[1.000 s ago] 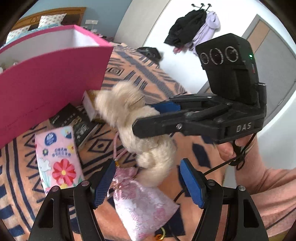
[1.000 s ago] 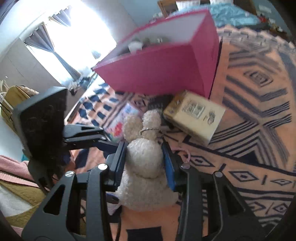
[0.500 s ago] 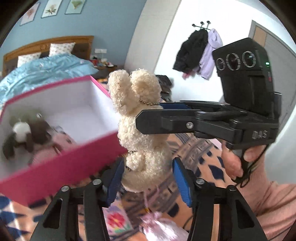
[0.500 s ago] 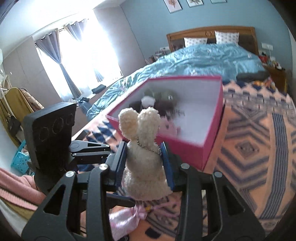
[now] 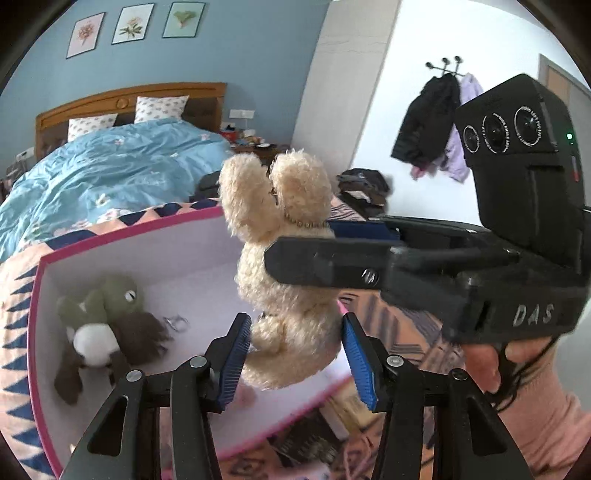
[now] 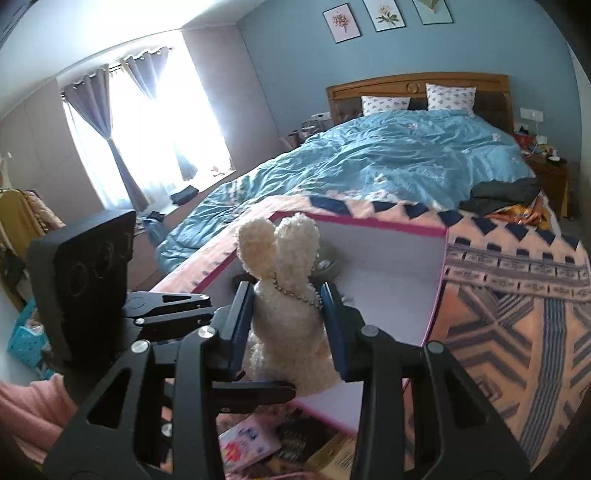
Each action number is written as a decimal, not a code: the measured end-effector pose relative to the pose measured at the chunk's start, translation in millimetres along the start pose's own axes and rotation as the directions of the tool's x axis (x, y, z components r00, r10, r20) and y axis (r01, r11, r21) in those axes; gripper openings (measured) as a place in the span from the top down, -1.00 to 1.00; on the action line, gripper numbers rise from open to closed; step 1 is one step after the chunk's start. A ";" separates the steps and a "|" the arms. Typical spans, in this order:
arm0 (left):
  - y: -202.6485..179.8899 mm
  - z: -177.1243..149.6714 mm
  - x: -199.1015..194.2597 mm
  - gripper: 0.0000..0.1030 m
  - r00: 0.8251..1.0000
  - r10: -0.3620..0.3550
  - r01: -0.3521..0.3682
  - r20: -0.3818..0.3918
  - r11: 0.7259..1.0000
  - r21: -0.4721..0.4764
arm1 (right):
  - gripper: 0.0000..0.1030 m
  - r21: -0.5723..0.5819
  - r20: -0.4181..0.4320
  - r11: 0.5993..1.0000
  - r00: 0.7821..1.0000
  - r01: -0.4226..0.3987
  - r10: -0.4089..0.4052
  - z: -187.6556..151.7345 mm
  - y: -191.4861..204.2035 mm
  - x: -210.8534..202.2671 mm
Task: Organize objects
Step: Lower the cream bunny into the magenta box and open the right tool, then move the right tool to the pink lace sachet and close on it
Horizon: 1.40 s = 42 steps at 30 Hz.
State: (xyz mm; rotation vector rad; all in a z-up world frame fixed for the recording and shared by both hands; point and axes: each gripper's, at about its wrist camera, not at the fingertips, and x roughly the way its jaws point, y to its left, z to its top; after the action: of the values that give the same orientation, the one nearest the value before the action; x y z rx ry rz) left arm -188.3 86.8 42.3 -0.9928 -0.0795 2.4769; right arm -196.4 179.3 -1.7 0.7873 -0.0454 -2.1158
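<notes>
While the right gripper (image 6: 287, 325) clamps a cream plush rabbit (image 5: 284, 273) above the pink box (image 5: 37, 295), the left gripper (image 5: 295, 360), jaws just narrowing, brackets the toy's base, contact unclear.

This is a bedroom in a home. A wide bed with a wooden headboard (image 6: 417, 86) stands at about one o'clock in the right wrist view, two patterned pillows (image 6: 448, 96) propped against it and a rumpled blue duvet (image 6: 388, 158) spread over the mattress. Three framed botanical prints (image 6: 386, 14) hang on the blue wall above. At ten o'clock, grey curtains (image 6: 118, 162) flank a bright window. A nightstand (image 6: 550, 173) cluttered with small items sits at two o'clock beside the bed. In the left wrist view, coats hang from a wall rack (image 5: 439, 114) at two o'clock. A patterned orange and navy blanket (image 6: 517, 288) covers the foot of the bed.
</notes>
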 end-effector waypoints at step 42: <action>-4.3 -23.1 -44.4 -0.23 0.999 0.037 -0.037 0.010 0.999 -0.018 | -0.01 0.120 -0.020 0.993 1.000 0.023 -0.021 -17.3 -34.3 -28.7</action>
State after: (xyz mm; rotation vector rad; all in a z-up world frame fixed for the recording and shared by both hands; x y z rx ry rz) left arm -143.2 68.2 54.6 -0.9976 -0.0876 2.5193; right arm -198.9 226.2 -11.0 0.8824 -0.1554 -2.1418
